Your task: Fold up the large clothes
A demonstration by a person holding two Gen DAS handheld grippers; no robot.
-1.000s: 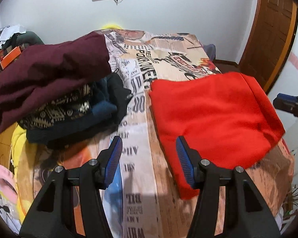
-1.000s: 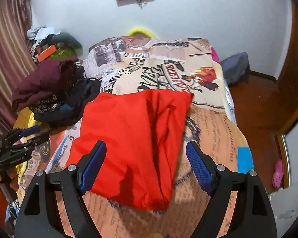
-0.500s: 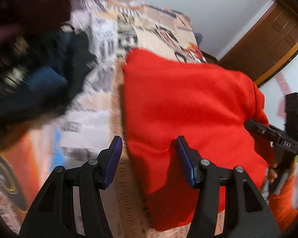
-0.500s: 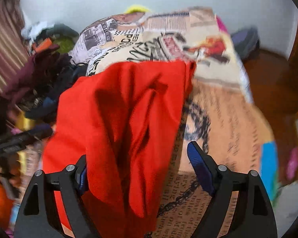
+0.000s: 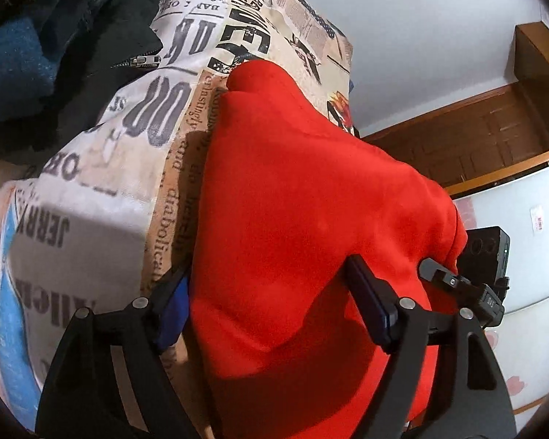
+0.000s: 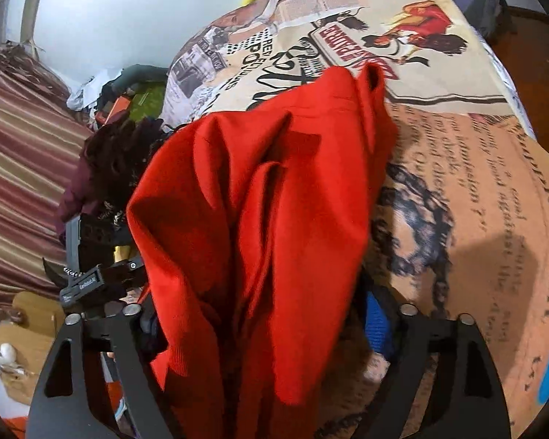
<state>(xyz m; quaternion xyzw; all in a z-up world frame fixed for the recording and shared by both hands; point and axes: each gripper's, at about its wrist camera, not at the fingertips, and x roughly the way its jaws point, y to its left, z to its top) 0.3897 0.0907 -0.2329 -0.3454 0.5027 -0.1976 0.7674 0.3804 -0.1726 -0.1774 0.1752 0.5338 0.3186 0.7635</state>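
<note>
A folded red garment (image 5: 303,197) lies on a bed with a newspaper-print cover (image 5: 128,168). My left gripper (image 5: 271,303) is open, its fingers wide apart on either side of the garment's near left edge, the cloth lying between them. In the right wrist view the red garment (image 6: 267,197) is bunched and raised between the fingers of my right gripper (image 6: 263,325), which is also open around the near right edge. Each gripper shows in the other's view: the right one (image 5: 468,292) and the left one (image 6: 99,278).
A pile of dark clothes (image 5: 55,36) sits on the bed's left side, also in the right wrist view (image 6: 109,161). A wooden door (image 5: 494,139) stands to the right. A striped curtain (image 6: 22,168) hangs at the left. The bed cover (image 6: 457,183) stretches beyond the garment.
Both grippers have dropped down and moved in onto the garment's near edge, one at each side. The cloth now lies between the fingers of each and has bunched up at the right.
</note>
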